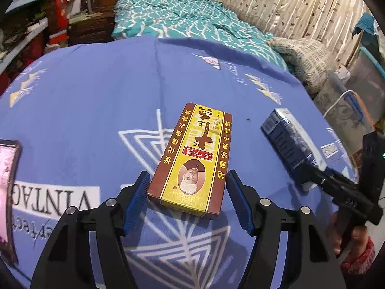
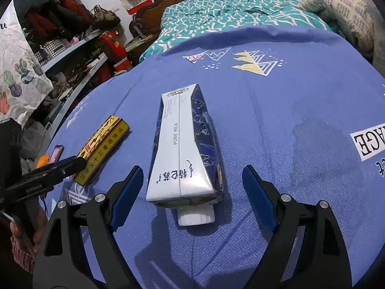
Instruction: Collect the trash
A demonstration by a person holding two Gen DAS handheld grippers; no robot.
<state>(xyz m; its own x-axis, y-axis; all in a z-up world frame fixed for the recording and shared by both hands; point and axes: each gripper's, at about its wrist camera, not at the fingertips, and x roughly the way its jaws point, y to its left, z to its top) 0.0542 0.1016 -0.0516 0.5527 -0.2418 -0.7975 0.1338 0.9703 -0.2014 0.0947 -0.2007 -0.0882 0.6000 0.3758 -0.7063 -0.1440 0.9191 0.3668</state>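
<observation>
A brown and yellow box [image 1: 192, 159] lies flat on the blue tablecloth [image 1: 84, 101]. My left gripper [image 1: 187, 180] is open, its blue pads either side of the box's near end, apart from it. A blue and white milk carton [image 2: 185, 149] lies on its side with its white cap [image 2: 196, 216] toward me. My right gripper [image 2: 190, 175] is open, its pads astride the carton's near end without touching. The carton also shows in the left wrist view [image 1: 288, 142], and the box in the right wrist view [image 2: 101, 149].
A phone in a pink case [image 1: 7, 192] lies at the table's left edge, with an orange [image 2: 42, 160] near it. A bed with a teal quilt [image 1: 182, 19] stands behind the table. Cluttered shelves [image 2: 72, 55] are on the left, storage boxes [image 1: 349, 101] on the right.
</observation>
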